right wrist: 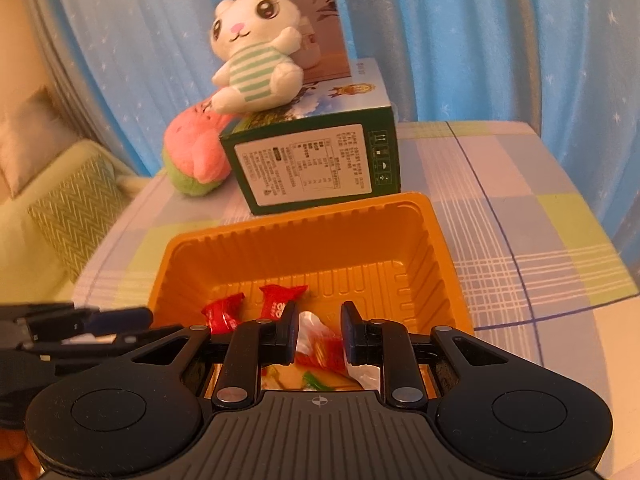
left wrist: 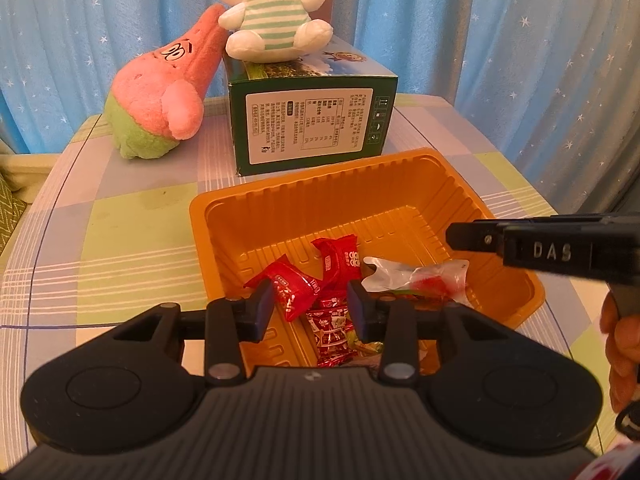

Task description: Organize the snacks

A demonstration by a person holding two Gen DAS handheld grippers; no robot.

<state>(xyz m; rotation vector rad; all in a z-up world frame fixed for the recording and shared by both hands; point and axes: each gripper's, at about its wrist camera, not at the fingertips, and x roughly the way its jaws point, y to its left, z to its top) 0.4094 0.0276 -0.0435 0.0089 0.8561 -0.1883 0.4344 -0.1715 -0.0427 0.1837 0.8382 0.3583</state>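
The left gripper [left wrist: 312, 304] hangs over the near end of the orange tray [left wrist: 400, 172], its fingers [left wrist: 262, 306] partly apart. A red candy [left wrist: 292, 290] sits between them, close against the left pad; the right pad stands clear of it, so nothing is clamped. The right gripper [right wrist: 320, 336] is drawn nearly closed, and a clear-and-white packet [right wrist: 320, 340] with red inside lies in the narrow gap between its pads; whether they pinch it I cannot tell (the wrapper crowds both pads). In the left view this gripper [left wrist: 454, 236] reaches in from the right over the tray's edge, a hand [left wrist: 620, 344] behind it.

All the snacks lie in the tray's near half: two more red candies [right wrist: 280, 304], the packet [left wrist: 416, 278], and red-printed wrappers [left wrist: 332, 332] below the left fingers. The far half is bare.

Behind the tray, touching or just beside its far rim, stands a green box [left wrist: 308, 124] with a white label. A white bunny [left wrist: 272, 12] sits on top; a pink-and-green plush [left wrist: 160, 96] leans against the box's left side. All rest on a checked tablecloth [left wrist: 120, 232] before a blue starred curtain [left wrist: 520, 40].
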